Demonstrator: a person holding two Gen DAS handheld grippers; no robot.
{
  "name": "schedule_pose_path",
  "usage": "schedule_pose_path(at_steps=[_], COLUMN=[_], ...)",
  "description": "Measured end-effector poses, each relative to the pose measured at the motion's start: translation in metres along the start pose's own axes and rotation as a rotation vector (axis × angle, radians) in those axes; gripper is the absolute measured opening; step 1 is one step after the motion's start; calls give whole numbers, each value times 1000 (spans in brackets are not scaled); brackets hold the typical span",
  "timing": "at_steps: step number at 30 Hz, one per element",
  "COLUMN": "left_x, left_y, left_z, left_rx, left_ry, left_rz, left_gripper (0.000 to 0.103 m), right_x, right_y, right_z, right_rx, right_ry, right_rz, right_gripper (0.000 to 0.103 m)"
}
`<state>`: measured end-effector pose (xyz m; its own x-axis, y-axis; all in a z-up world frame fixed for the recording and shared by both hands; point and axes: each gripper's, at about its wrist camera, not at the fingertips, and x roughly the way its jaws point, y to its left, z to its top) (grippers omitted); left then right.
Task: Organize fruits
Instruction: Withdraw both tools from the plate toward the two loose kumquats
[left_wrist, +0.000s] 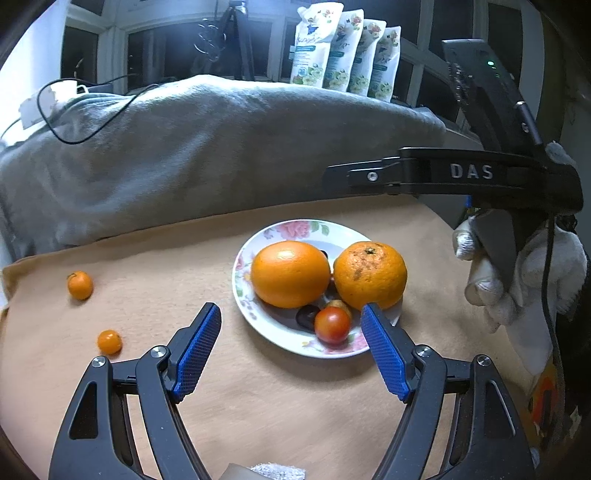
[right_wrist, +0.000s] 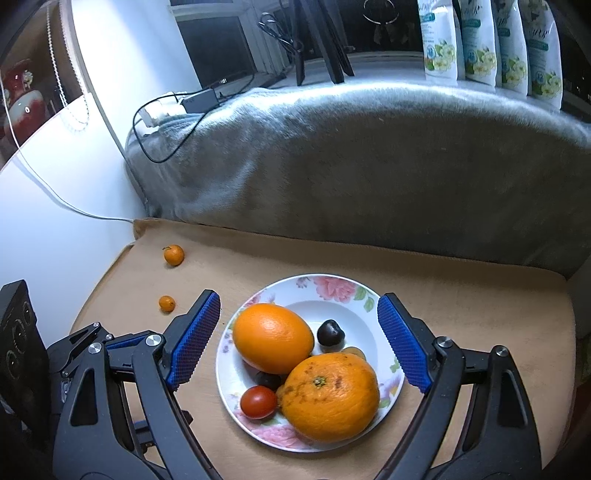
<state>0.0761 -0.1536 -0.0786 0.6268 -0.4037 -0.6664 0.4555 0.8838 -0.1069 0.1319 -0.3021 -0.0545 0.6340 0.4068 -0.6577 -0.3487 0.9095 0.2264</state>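
The floral plate (right_wrist: 334, 286) carries two oranges (right_wrist: 272, 338), a tomato (right_wrist: 258, 402) and dark fruits. Two kumquats (right_wrist: 173, 254) lie well left of it. Left gripper (left_wrist: 291, 332) and right gripper (right_wrist: 299, 328): jaws released, empty.

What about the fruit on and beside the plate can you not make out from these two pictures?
- Brownish fruit, right wrist view: mostly hidden behind the spotted orange; kind unclear.
- Dark fruit, left wrist view: half covered by the smooth orange and tomato.
- Plate middle: covered by fruit.
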Motion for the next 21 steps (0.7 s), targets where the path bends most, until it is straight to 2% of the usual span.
schedule_pose_path(at_steps=[12, 21], left_x=[-19, -29], left_y=[30, 68], left_z=[-7, -16], left_rx=[-43, -91], left_ry=[-24, -26], left_rz=[37, 88], left_gripper=[78, 78], right_x=[-15, -22], right_y=[37, 66], right_z=[-1, -5], right_rx=[-45, -87], right_ry=[-64, -96], right_rz=[19, 2], right_gripper=[90, 90])
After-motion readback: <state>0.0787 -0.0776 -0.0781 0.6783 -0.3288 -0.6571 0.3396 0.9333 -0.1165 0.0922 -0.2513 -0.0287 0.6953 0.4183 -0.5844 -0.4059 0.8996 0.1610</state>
